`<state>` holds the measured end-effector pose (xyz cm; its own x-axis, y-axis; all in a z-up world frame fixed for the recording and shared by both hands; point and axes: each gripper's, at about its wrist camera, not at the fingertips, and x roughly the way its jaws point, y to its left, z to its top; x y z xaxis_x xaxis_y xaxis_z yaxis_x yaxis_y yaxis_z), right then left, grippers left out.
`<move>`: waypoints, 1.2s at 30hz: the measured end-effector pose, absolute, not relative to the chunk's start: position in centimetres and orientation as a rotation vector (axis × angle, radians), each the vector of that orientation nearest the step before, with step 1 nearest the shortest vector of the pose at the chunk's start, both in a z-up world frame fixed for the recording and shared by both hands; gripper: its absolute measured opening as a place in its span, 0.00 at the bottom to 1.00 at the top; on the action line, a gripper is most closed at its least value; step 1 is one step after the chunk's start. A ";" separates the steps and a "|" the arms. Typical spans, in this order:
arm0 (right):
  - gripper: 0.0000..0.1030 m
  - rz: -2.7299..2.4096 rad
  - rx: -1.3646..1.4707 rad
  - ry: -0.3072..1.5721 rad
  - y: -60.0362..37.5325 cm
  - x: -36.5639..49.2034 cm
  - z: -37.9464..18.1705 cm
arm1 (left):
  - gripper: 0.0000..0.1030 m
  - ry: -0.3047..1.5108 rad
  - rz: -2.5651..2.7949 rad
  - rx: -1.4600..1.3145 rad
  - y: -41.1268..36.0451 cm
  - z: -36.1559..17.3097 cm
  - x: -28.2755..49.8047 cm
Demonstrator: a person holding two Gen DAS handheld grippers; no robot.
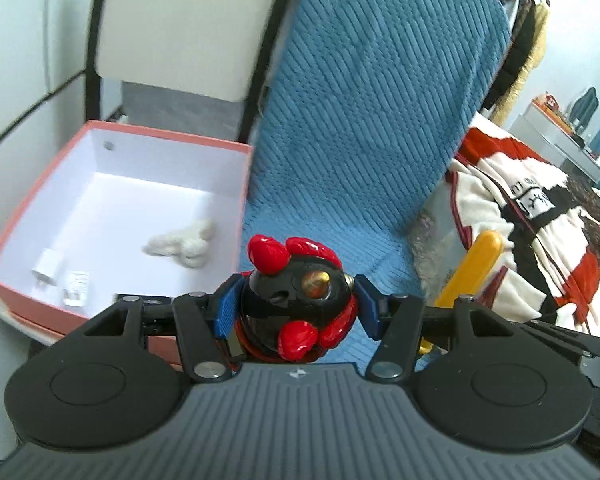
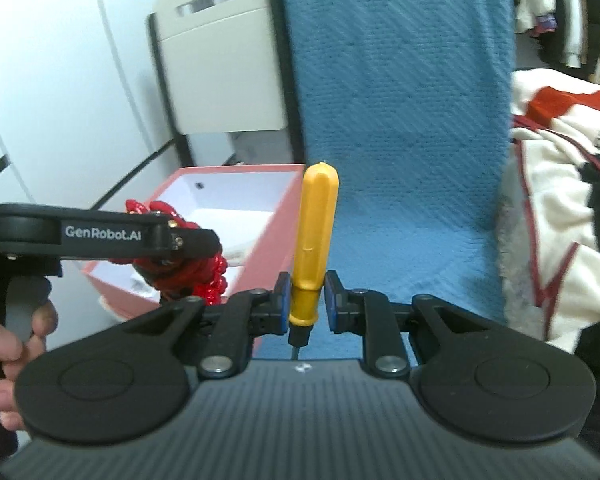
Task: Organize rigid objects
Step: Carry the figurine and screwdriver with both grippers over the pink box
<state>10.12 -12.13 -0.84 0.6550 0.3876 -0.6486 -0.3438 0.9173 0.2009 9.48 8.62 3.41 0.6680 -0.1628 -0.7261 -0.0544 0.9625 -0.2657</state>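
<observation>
My left gripper is shut on a black and red rooster figurine, its blue pads pressing both sides. The figure hangs above the blue quilted cover, just right of an open pink box with a white inside. My right gripper is shut on a yellow-handled screwdriver, handle pointing up and away, metal shaft toward the camera. In the right wrist view the left gripper with the red rooster figurine is at the left, in front of the pink box. The screwdriver's yellow handle shows in the left wrist view.
Inside the box lie a white plug, a small white tag and a cream fluffy item. A blue quilted cover rises behind. A red, white and black blanket lies right. A white chair back stands behind the box. A hand holds the left gripper's handle.
</observation>
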 end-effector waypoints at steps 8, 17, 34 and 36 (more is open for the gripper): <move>0.21 0.518 0.033 0.729 -7.2 9.8 0.5 | 0.62 0.807 0.016 -0.253 13.2 5.0 7.0; 0.21 0.588 0.018 0.764 -2.7 10.3 0.5 | 0.62 0.800 0.073 -0.277 17.7 4.5 5.2; 0.21 0.577 0.015 0.854 3.8 16.1 -2.8 | 0.62 0.873 0.096 -0.292 24.2 1.3 12.4; 0.21 0.570 0.012 0.868 4.5 16.9 -3.4 | 0.62 0.885 0.099 -0.298 25.0 0.4 13.3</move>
<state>16.92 4.49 -3.43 0.5076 0.4778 -0.7169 -0.4683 0.8515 0.2359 13.33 24.99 0.38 0.6316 -0.0377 -0.7744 -0.2070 0.9544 -0.2152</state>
